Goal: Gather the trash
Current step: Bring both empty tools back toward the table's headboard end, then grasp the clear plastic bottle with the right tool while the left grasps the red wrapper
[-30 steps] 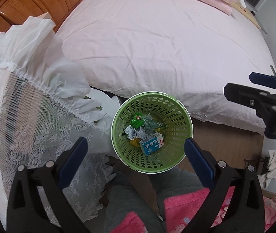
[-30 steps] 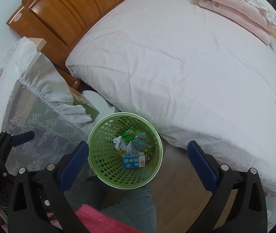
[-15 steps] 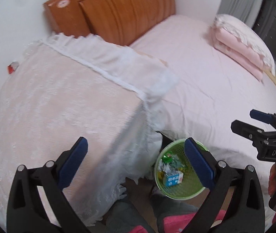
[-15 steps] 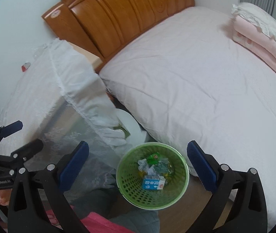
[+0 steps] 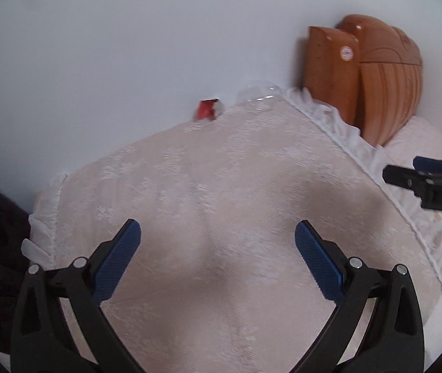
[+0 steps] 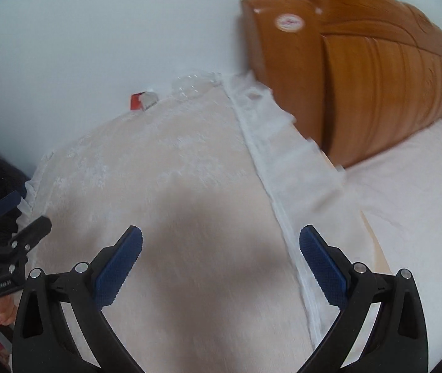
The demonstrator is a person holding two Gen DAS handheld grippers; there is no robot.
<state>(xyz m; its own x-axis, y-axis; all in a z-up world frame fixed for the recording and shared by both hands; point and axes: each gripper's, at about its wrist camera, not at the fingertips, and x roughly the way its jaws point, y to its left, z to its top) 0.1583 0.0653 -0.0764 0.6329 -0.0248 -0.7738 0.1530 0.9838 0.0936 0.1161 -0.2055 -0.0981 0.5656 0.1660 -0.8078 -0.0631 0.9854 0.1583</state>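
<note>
lace-covered top [image 5: 221,217] bare ahead | headboard [image 6: 376,87] blocks right; wall [image 5: 127,46] behind

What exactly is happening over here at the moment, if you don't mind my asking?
A person is collecting trash with a handheld gripper in each hand. Right now the left gripper and right gripper are both open and empty, hovering over a nightstand draped in a white lace cover beside the wooden headboard. What looks like crumpled clear plastic and a small red-and-silver wrapper sit at the far edge by the wall, neither yet picked up.
</note>
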